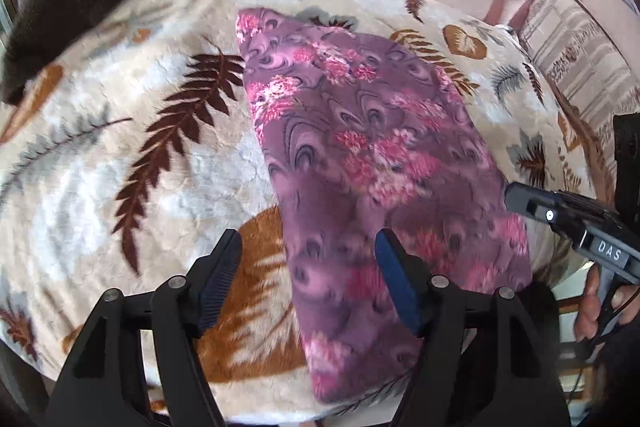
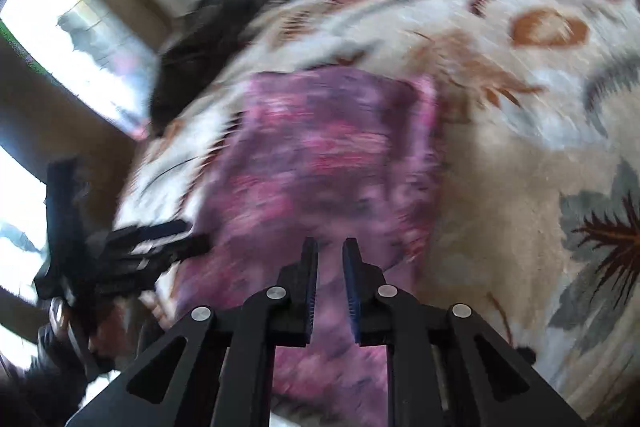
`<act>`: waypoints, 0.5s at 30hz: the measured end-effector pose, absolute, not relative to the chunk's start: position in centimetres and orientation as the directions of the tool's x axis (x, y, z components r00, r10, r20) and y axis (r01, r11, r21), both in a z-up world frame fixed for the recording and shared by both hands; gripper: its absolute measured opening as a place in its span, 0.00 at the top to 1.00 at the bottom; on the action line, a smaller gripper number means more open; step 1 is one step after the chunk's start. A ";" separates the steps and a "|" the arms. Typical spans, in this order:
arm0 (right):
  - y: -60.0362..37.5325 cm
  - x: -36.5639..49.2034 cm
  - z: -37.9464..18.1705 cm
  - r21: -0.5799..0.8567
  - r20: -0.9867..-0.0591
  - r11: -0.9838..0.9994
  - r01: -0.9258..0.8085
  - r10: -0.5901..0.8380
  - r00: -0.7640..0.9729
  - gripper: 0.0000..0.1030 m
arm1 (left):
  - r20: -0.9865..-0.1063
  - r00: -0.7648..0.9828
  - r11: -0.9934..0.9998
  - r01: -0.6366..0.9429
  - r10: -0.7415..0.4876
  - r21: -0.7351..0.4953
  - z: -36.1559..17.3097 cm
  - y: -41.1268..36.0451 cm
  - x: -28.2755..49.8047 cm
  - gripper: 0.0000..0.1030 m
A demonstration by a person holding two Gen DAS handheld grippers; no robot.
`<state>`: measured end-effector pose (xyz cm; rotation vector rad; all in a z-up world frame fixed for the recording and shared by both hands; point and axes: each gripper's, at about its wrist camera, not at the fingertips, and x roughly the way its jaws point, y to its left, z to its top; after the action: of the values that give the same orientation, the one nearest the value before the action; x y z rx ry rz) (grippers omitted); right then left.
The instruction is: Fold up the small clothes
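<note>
Left wrist view: my left gripper (image 1: pixel 308 247) spread above purple-pink floral fleece garment (image 1: pixel 372 147) on leaf-print plush blanket (image 1: pixel 120 147); right gripper (image 2: pixel 330 251) nearly closed, empty.

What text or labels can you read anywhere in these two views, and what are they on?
"DAS": white letters on a small dark tag on the right tool, seen at the right edge of the left wrist view.
No writing shows on the purple cloth or the leaf blanket; both carry only patterns.
The right wrist view is motion-blurred; nothing readable there.
</note>
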<state>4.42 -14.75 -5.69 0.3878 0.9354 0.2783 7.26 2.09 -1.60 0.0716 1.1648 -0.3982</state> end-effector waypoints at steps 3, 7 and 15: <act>-14.2 3.6 -9.4 0.350 -0.823 0.937 -0.013 0.314 0.473 0.74 | -0.934 0.291 0.931 0.353 -0.206 -0.096 -4.7 1.4 6.4 0.29; -14.1 2.4 -8.5 0.348 -0.808 0.937 0.013 0.293 0.511 0.73 | -0.937 0.289 0.939 0.332 -0.196 -0.093 -4.7 1.6 5.1 0.28; -13.9 1.8 -11.0 0.259 -0.868 0.963 0.076 0.198 0.455 0.56 | -0.942 0.301 0.944 0.328 -0.151 -0.047 -5.4 0.9 4.1 0.27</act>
<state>1.81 -13.88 -10.95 0.2773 1.0995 0.0766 4.10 0.89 -5.37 0.1649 1.2263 -0.3197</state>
